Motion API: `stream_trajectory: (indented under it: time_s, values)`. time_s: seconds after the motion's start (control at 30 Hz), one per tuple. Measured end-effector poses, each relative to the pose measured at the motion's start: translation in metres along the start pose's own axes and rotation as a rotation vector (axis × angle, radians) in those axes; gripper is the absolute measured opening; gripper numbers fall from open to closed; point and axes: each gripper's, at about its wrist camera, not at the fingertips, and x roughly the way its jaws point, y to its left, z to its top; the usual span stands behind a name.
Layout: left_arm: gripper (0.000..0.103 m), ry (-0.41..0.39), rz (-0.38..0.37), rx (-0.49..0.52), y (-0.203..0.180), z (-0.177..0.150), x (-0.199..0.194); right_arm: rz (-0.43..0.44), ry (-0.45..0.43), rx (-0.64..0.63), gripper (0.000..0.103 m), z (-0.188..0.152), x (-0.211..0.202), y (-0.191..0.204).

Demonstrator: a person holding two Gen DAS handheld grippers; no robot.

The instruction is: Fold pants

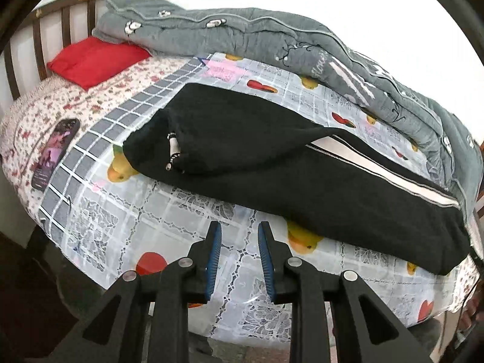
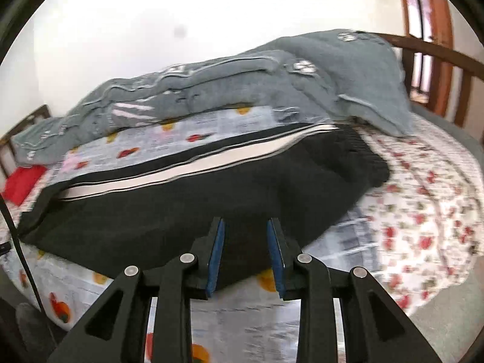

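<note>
Two grippers are in view, one per wrist camera, and both are released with a clear gap between the blue pads; neither grasps anything.

1. Left gripper [image 1: 239, 227]: it hovers over the near edge of the bed [image 1: 169, 211], above the fruit-print plastic cover [image 1: 145, 199]. Its fingers [image 1: 215, 242] are apart from the pants.

2. Right gripper [image 2: 245, 222]: its fingers [image 2: 218, 242] sit over the near edge of the pants [image 2: 187, 211]. Contact with the fabric cannot be determined from this view, which is blurred.

3. Pants [image 1: 272, 163]: black with a white side stripe [image 1: 387, 172]. They lie lengthwise on the plastic cover, already doubled leg over leg. In the left wrist view the waistband end is to the left, with a white drawstring [image 1: 173, 151] lying on it; the leg ends extend to the right and touch the grey quilt.

4. Surroundings:
- A grey quilt [image 1: 272, 42] is bunched along the far side of the bed, just beyond the pants.
- A red pillow [image 1: 93, 60] lies near the wooden headboard [image 1: 48, 27], partly under the quilt's end.
- A phone [image 1: 56, 151] lies on the floral sheet [image 1: 90, 103], well apart from the pants.
</note>
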Motion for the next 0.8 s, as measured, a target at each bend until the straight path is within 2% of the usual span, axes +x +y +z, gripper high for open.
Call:
stream_trajectory:
  time_s: [0.1,0.13,0.2,0.27,0.3,0.47,0.53,0.6,0.7,0.8]
  values:
    - [0.024,-0.001,0.036,0.012,0.003,0.003,0.007,0.064,0.029,-0.013,0.029,0.000,0.012,0.018]
    - [0.027,0.004,0.063,0.031,0.003,0.004,0.011,0.074,0.035,-0.024,0.029,-0.001,0.015,0.025]
    - [0.041,0.001,0.061,0.062,0.005,0.007,0.016,0.092,0.044,-0.047,0.029,-0.001,0.023,0.038]
    - [0.082,-0.039,0.097,0.048,0.009,0.009,0.015,0.109,0.060,-0.060,0.029,-0.002,0.031,0.049]
    - [0.083,-0.060,0.110,0.040,0.012,0.010,0.013,0.119,0.069,-0.061,0.029,-0.003,0.036,0.054]
    - [0.082,-0.175,0.032,0.066,0.025,0.021,0.012,0.113,0.105,-0.079,0.029,-0.003,0.056,0.074]
    - [0.078,-0.129,0.038,0.097,0.029,0.029,0.025,0.109,0.118,-0.076,0.029,-0.002,0.062,0.077]
    - [0.065,-0.102,0.045,0.152,0.031,0.034,0.038,0.096,0.127,-0.074,0.029,0.000,0.069,0.084]
    - [0.065,-0.073,0.075,0.207,0.032,0.037,0.050,0.075,0.137,-0.078,0.029,0.001,0.074,0.093]
    - [0.065,-0.072,0.062,0.211,0.036,0.041,0.054,0.067,0.135,-0.067,0.029,0.002,0.079,0.104]
